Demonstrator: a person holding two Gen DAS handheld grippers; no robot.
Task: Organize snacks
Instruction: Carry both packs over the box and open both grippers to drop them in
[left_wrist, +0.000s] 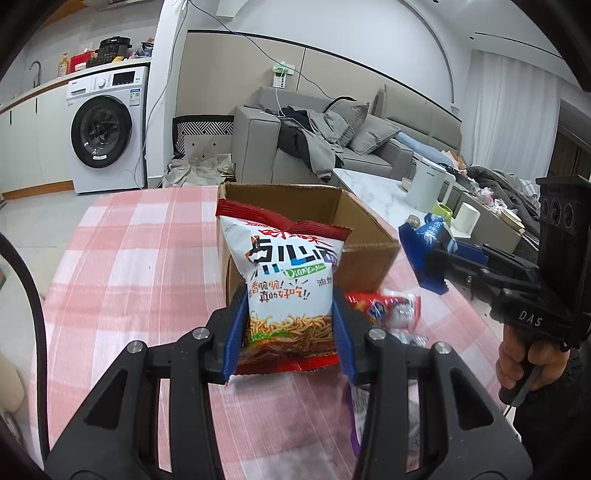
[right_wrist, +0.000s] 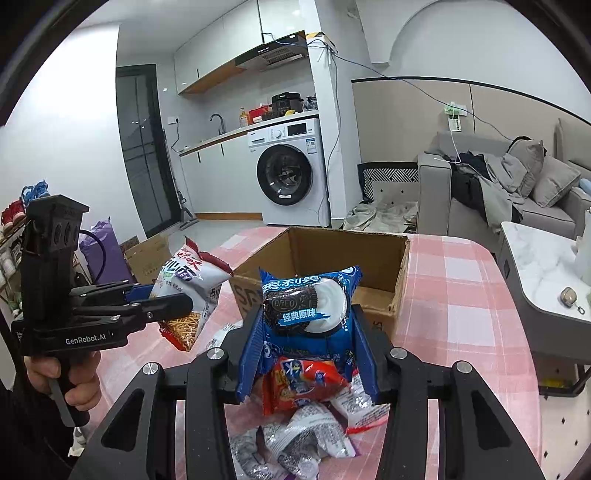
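Ahead of my tongs, past the pink checked tablecloth (left_wrist: 140, 258), a white washing machine (right_wrist: 291, 173) sits under the kitchen counter (right_wrist: 221, 134). Right of them a grey sofa (left_wrist: 362, 147) heaped with clothes lines the pale wall, with a marble-topped side table (right_wrist: 535, 258) nearer.

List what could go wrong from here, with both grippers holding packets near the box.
1. The left gripper pinches the noodle snack bag low, so its puffy top may flop or slip.
2. The right gripper with the Oreo packet sits close beside the left; both heading for the cardboard box at once could collide.
3. Loose packets on the table beneath could get knocked.
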